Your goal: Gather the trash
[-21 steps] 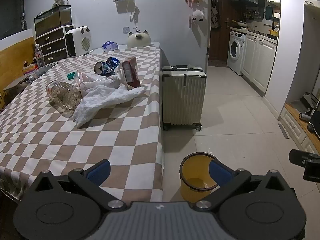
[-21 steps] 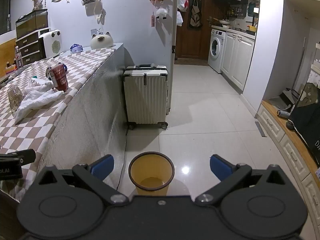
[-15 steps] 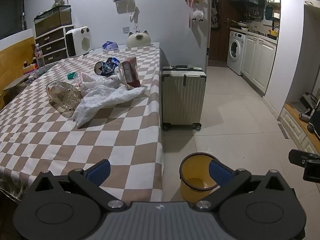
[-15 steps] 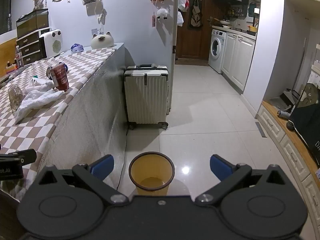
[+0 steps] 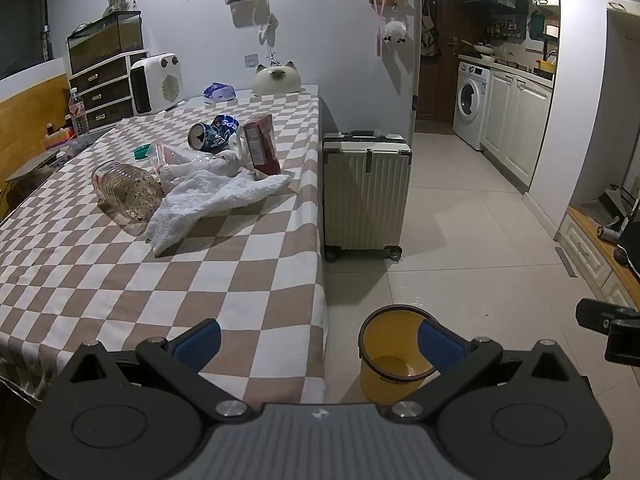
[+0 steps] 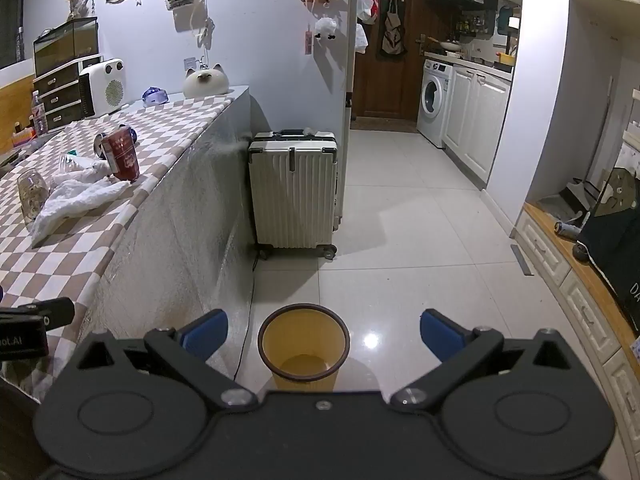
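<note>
A yellow trash bin (image 5: pixel 394 354) stands on the floor by the table's corner; it also shows in the right wrist view (image 6: pixel 304 346). On the checkered table (image 5: pixel 168 280) lie a crushed blue can (image 5: pixel 212 134), a red carton (image 5: pixel 262 144), a white crumpled cloth (image 5: pixel 208 196) and a clear plastic bottle (image 5: pixel 126 190). My left gripper (image 5: pixel 318 344) is open and empty above the table's near corner. My right gripper (image 6: pixel 324 330) is open and empty above the bin. The carton (image 6: pixel 122 154) and cloth (image 6: pixel 76 196) show far left in the right wrist view.
A white suitcase (image 5: pixel 366 192) stands on the floor against the table's far side. A heater (image 5: pixel 156 82), a cat-shaped object (image 5: pixel 276 78) and drawers (image 5: pixel 104 88) are at the table's back. Kitchen cabinets (image 5: pixel 516 128) and a low bench (image 6: pixel 580 280) line the right.
</note>
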The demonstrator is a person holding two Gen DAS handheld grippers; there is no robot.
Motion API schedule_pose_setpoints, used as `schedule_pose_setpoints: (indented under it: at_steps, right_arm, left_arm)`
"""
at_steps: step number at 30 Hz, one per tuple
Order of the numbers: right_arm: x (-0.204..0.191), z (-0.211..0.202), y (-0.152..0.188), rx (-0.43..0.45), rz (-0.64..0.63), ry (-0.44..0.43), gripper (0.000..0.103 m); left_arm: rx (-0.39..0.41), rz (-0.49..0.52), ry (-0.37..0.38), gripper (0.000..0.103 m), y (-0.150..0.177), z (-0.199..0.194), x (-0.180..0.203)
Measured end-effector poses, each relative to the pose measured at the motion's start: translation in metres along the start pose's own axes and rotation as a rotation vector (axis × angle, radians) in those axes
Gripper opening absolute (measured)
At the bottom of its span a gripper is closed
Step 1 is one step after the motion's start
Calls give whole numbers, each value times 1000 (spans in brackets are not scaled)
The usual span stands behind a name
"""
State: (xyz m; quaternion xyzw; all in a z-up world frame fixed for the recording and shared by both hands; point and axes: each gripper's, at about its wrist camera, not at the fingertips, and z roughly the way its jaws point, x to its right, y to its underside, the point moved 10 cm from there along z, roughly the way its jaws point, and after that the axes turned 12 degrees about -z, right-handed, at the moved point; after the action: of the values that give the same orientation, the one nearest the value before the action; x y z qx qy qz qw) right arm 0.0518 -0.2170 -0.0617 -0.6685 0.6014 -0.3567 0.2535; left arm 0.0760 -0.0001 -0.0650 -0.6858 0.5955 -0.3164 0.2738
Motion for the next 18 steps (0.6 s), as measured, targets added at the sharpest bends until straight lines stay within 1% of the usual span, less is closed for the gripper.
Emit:
schedule_pose_setpoints:
  at_steps: [18]
  right_arm:
    - [-1,-1,-1,-1,-2,1,103]
  left_arm:
    - [1,0,0,103,0,0,0]
